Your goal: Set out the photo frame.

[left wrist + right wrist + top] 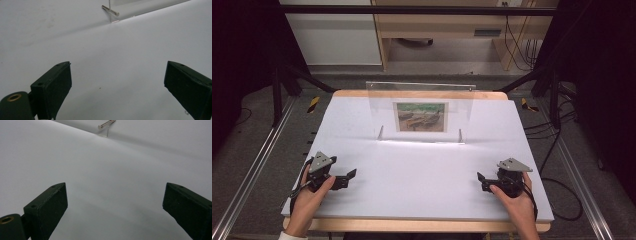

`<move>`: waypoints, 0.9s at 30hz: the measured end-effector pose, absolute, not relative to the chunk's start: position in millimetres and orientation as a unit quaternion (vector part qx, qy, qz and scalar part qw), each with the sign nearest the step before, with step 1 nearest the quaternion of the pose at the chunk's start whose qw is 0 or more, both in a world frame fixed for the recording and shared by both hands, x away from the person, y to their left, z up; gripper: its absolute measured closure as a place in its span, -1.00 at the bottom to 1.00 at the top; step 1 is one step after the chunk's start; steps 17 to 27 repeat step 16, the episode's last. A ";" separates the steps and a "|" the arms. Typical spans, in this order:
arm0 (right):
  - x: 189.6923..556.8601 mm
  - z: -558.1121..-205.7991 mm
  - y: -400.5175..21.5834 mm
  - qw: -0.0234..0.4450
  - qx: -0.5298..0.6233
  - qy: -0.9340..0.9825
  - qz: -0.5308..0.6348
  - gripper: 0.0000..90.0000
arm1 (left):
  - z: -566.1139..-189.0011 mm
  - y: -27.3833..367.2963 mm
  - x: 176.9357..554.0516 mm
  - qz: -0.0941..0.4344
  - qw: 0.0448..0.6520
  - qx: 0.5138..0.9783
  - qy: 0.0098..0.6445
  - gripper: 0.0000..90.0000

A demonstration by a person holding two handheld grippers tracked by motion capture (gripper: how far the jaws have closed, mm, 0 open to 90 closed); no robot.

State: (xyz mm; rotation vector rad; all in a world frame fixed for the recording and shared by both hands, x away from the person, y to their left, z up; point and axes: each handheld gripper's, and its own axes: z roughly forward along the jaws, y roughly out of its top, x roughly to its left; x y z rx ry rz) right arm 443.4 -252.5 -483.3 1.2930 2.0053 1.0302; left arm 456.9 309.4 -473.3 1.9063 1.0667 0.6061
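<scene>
A clear acrylic picture frame (420, 111) stands upright at the back middle of the white table (422, 170), holding a small painting of boats (421, 117). Its metal foot pins show as a pin (110, 10) in the left gripper view and a pin (106, 124) in the right gripper view. My left gripper (351, 177) rests at the front left, jaws wide apart and empty (117, 82). At the front right lies my right gripper (482, 181), also open with nothing between its jaws (116, 202). Both point inward toward the table's middle.
The white tabletop has a wooden rim (412, 225) along the front. Metal rails (247, 170) run along both sides on the floor. Cables (557, 165) trail on the right. A wooden cabinet (447, 30) stands beyond the table.
</scene>
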 end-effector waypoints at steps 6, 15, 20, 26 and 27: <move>440.4 -485.9 -253.5 0.276 0.482 0.738 0.383 -0.85 | -479.4 317.2 454.3 0.258 0.427 0.752 0.430 -0.83; 439.4 -485.6 -254.6 0.282 0.481 0.734 0.389 -0.87 | -479.0 319.9 451.0 0.266 0.442 0.741 0.430 -0.83; 439.2 -485.7 -254.6 0.283 0.481 0.733 0.389 -0.88 | -479.1 319.7 450.8 0.266 0.442 0.741 0.430 -0.83; 439.2 -485.7 -254.6 0.283 0.481 0.733 0.389 -0.88 | -479.1 319.7 450.8 0.266 0.442 0.741 0.430 -0.83; 439.2 -485.7 -254.6 0.283 0.481 0.733 0.389 -0.88 | -479.1 319.7 450.8 0.266 0.442 0.741 0.430 -0.83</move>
